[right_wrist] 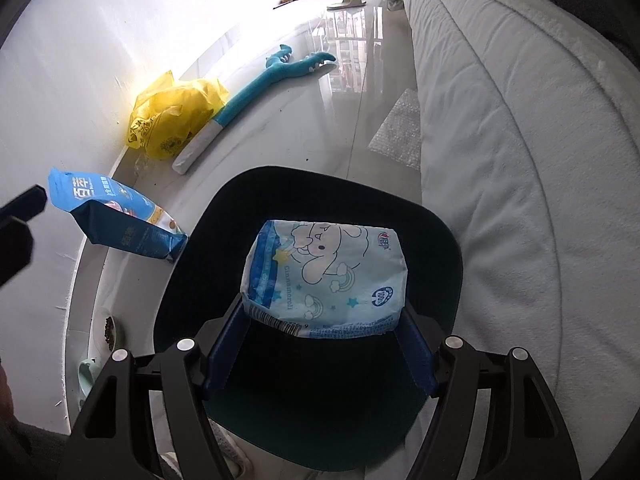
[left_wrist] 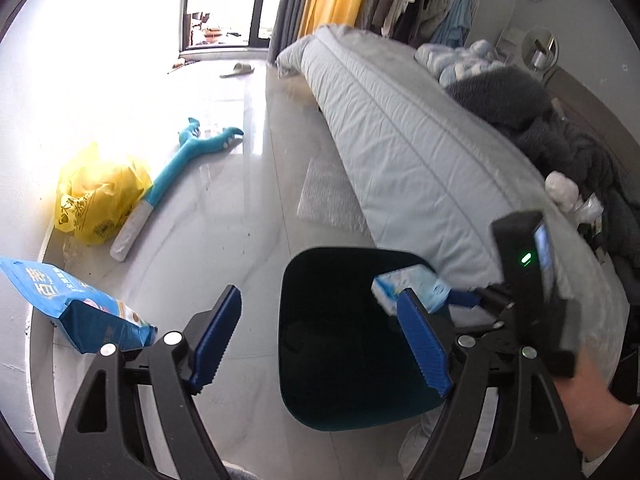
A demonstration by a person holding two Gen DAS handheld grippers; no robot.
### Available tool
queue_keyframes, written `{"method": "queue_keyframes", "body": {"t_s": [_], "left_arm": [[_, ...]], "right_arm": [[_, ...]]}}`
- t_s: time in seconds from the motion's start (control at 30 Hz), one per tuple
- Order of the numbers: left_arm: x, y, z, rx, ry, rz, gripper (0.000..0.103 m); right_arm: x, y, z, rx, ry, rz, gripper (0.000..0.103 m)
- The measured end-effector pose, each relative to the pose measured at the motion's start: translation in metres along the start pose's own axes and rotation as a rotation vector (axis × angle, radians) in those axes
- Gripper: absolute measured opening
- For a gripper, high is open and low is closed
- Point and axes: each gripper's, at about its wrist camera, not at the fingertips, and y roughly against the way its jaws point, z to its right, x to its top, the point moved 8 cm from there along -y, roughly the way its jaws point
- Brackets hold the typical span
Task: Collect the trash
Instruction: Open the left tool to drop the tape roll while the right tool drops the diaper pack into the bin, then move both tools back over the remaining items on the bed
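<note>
Pale-blue cartoon tissue pack clamped in right gripper over bin; left gripper apart, empty; barcode visible only from right wrist.

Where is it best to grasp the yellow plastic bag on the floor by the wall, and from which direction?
Probably the crumpled top of the yellow plastic bag, from above: the loose film bunches upward there, the wall blocks its far side, and the blue toy lies against its near side.

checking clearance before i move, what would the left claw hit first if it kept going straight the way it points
Probably the dark bin: its opening fills the space between and just beyond the open left claw. The right claw, holding a tissue pack, sits near that line's right edge, though depth is unclear.
</note>
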Motion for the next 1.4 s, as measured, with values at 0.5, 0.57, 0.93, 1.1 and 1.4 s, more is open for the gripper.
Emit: {"method": "queue_keyframes", "body": {"t_s": [0.5,0.57,0.93,1.1,1.4], "left_arm": [[0.046,0.057,0.009,-0.026,0.016,0.217,0.087],[0.05,0.062,0.011,-0.026,0.007,0.236,0.088],[0.07,0.084,0.035,0.007,-0.059,0.326,0.091],[0.077,0.085,0.053,-0.024,-0.037,0.327,0.092],[0.091,0.088,0.091,-0.072,-0.028,0.33,0.093]], "right_arm": [[-0.019,-0.019,-0.006,-0.052,0.061,-0.079,0.083],[-0.018,-0.014,-0.007,-0.045,0.057,-0.069,0.085],[0.0,0.046,-0.02,0.014,0.085,0.061,0.087],[0.012,0.082,-0.016,0.033,0.103,0.156,0.088],[0.012,0.144,0.016,0.009,0.098,0.291,0.089]]}}
